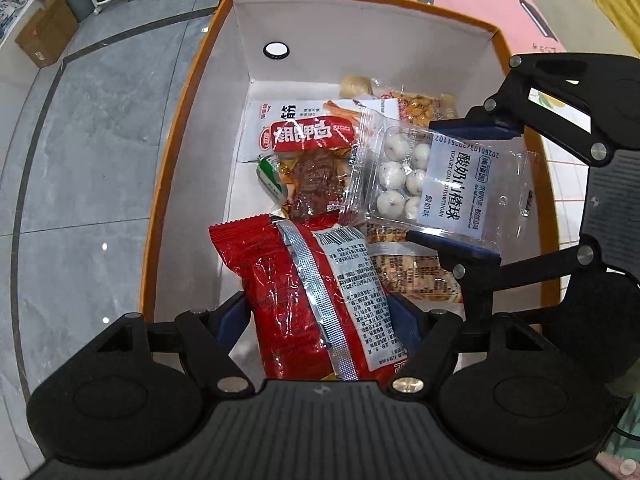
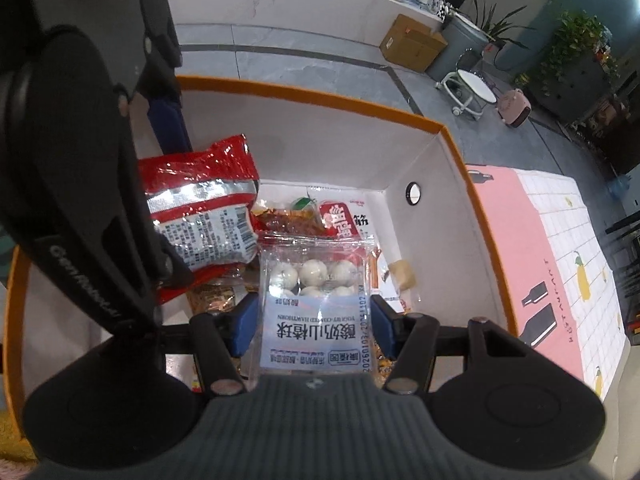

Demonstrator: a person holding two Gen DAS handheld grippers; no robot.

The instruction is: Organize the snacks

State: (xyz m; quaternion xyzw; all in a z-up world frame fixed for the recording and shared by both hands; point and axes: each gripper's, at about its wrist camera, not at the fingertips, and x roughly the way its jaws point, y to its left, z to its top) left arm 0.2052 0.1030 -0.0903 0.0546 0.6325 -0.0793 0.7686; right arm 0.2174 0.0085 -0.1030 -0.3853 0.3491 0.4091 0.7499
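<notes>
An orange-rimmed white box (image 1: 188, 92) holds several snack packets. My left gripper (image 1: 320, 320) is shut on a red foil snack bag (image 1: 304, 288) and holds it over the box's near end; the bag also shows in the right wrist view (image 2: 208, 208). My right gripper (image 2: 314, 320) is shut on a clear packet of white yogurt hawthorn balls (image 2: 316, 304) and holds it above the box's contents. In the left wrist view the right gripper (image 1: 460, 188) comes in from the right with that packet (image 1: 424, 176).
Inside the box lie a red-labelled meat packet (image 1: 316, 168), a white packet (image 1: 264, 120), a peanut packet (image 1: 420, 108) and others. The box (image 2: 472, 184) stands on a pink patterned tablecloth (image 2: 552, 248). Grey tiled floor (image 1: 88, 160) lies to the left.
</notes>
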